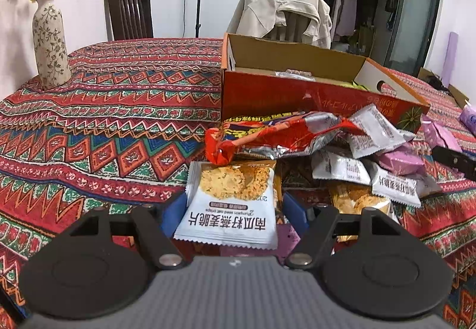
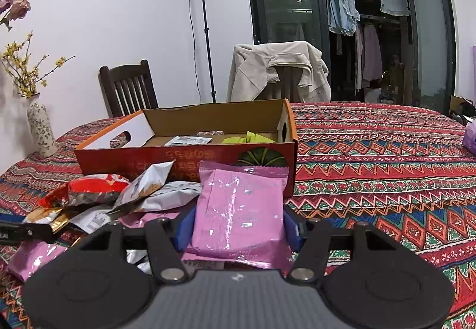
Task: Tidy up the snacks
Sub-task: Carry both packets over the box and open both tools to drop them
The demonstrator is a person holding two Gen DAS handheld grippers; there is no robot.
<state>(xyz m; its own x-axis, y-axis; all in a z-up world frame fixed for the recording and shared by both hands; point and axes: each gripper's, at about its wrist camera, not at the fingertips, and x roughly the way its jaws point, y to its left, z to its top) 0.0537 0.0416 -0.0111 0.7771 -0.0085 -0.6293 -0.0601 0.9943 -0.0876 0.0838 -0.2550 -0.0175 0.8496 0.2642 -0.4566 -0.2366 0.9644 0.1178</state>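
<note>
At nine o'clock of the left wrist view: floral vase (image 1: 49,46) with yellow sprigs, standing on the patterned tablecloth (image 1: 119,126), well apart from the work.

At six o'clock, same view: left gripper (image 1: 230,210), blue pads narrowed onto a white oat-crisp packet (image 1: 230,204), gripped by its side edges, printed face up. Hold looks secure; packet sits level.

At twelve to two o'clock: open cardboard box (image 1: 297,91), red outer wall facing the camera, a few packets already inside. Judged destination for the snacks.

Between gripper and box: loose snack pile (image 1: 342,156), topped by a crumpled red foil bag (image 1: 267,135), with white and pink packets to its right.

At six o'clock of the right wrist view: right gripper (image 2: 236,225), blue pads closed on a pink packet (image 2: 238,204), which stands just before the box's near wall.

Handling note, as judgement:
- Lift each packet clear of the near wall before moving forward; the rim would otherwise catch the soft wrapper.
- Carry the white packet over the red foil bag, not through it, to avoid dragging the pile.
- Keep grip light; crisps inside likely crush easily.
- Release low and flat on bare box floor, beside like packets, one hand at a time.
</note>
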